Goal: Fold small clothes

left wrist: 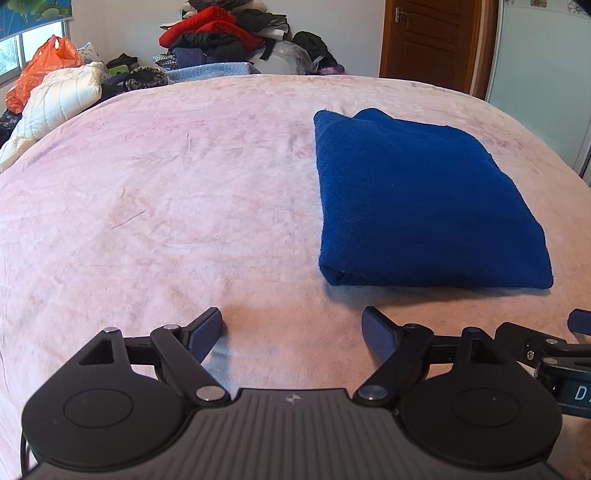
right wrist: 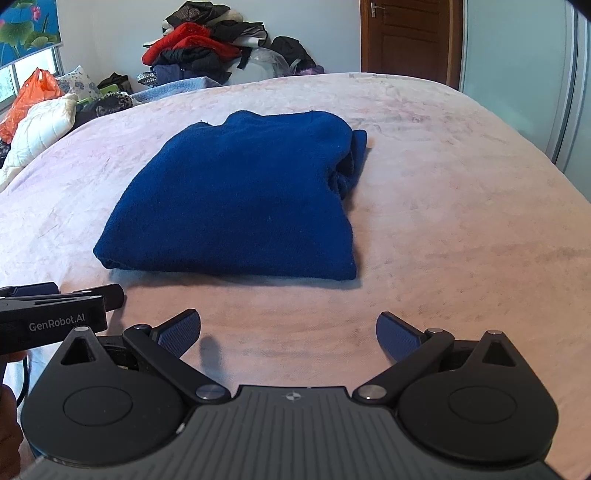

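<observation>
A dark blue garment (left wrist: pixel 417 199) lies folded into a thick rectangle on the pink bedspread (left wrist: pixel 166 192). In the right wrist view the same blue garment (right wrist: pixel 240 199) lies straight ahead on the bedspread (right wrist: pixel 461 206), its bunched edge at the right. My left gripper (left wrist: pixel 293 332) stands open over bare bedspread, short of the garment's near left corner, with nothing between its fingers. My right gripper (right wrist: pixel 288 332) is open too, just short of the garment's near edge and holding nothing. The left gripper's side (right wrist: pixel 55 314) shows at the left edge of the right wrist view.
A heap of red and dark clothes (left wrist: pixel 221 33) rises beyond the far edge of the bed. An orange plastic bag (left wrist: pixel 40 70) and a white quilted pillow (left wrist: pixel 55 103) lie at the far left. A wooden door (left wrist: pixel 428 40) stands at the back right.
</observation>
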### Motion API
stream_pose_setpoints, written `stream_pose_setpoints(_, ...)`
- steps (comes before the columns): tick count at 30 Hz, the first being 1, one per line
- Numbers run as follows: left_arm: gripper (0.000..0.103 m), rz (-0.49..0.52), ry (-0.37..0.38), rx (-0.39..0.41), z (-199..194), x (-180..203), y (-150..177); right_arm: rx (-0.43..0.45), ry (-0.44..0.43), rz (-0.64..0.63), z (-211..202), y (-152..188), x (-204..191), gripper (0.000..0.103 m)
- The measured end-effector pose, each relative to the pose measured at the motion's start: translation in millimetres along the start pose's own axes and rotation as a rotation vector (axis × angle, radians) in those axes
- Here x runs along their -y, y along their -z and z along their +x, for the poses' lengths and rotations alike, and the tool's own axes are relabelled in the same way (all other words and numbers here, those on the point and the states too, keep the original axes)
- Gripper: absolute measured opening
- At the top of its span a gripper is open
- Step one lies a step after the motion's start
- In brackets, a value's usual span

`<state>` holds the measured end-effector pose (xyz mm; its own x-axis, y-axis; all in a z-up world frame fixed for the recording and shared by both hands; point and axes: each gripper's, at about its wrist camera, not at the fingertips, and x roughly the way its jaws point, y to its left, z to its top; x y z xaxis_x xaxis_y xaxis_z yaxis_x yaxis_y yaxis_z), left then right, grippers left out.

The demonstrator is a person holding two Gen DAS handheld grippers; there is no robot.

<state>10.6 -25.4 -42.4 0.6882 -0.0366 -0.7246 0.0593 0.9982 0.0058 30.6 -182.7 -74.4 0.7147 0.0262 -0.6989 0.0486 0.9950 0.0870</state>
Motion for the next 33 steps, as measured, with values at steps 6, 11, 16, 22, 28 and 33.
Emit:
stream_pose_setpoints(6, 0.083, 0.003, -0.003, 0.001, 0.1, 0.4, 0.1, -0.005, -0.006, 0.007, 0.7, 0.2, 1.8, 0.102)
stream_pose_setpoints(11, 0.083, 0.003, -0.002, 0.001, 0.2, 0.5, 0.1, -0.002, -0.008, 0.001, 0.7, 0.6, 1.3, 0.102)
stream_pose_setpoints(16, 0.083, 0.004, -0.003, 0.001, 0.3, 0.4, 0.1, 0.002, -0.006, -0.005, 0.0, 1.1, 0.0, 0.102)
stream_pose_setpoints(22, 0.084, 0.004, -0.003, 0.001, 0.5, 0.5, 0.1, 0.001, -0.006, -0.007, -0.4, 0.6, -0.8, 0.102)
stream_pose_setpoints(28, 0.084, 0.003, -0.003, 0.001, 0.5, 0.6, 0.2, -0.001, -0.006, -0.009, -0.5, 1.2, -1.5, 0.102)
stream_pose_setpoints(33, 0.084, 0.003, -0.003, 0.001, 0.5, 0.7, 0.3, -0.002, -0.009, -0.015, 0.5, 1.5, -1.9, 0.102)
